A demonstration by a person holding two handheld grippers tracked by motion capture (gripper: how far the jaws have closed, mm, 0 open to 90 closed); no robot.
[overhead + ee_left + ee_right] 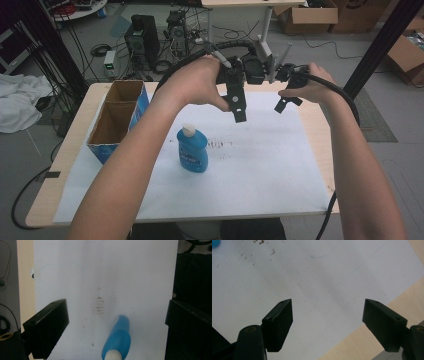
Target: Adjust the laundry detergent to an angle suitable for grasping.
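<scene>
- Step in hand, by my read: approach phase — both grippers hover above the table, nothing grasped yet; the likely target is the blue bottle (192, 149) with the white cap.
- Blue bottle stands upright on the white paper sheet (260, 165), left of centre in the high view, just right of the open cardboard box (119, 120). In the left gripper view the bottle (117, 338) sits at bottom centre, seen from above, cap toward the lower edge.
- Left gripper (239, 107): upper centre of the high view, held high, jaws pointing down at the sheet; in its own view the jaws stand wide apart at either side of the frame, nothing between them (bottle lies well below).
- Right gripper (284, 104): just right of the left one, also raised; in its own view the jaws are spread, with bare paper and a strip of wooden table edge (372, 345) beneath.
- Pose: both forearms reach in from the bottom edge, hands close together near the far side of the sheet.
- Next move likely calls for lowering the left gripper toward the bottle and lining its jaws on either side of the body — cap end clear — before closing.
- Risk: a tall upright bottle may tip if nudged.
</scene>
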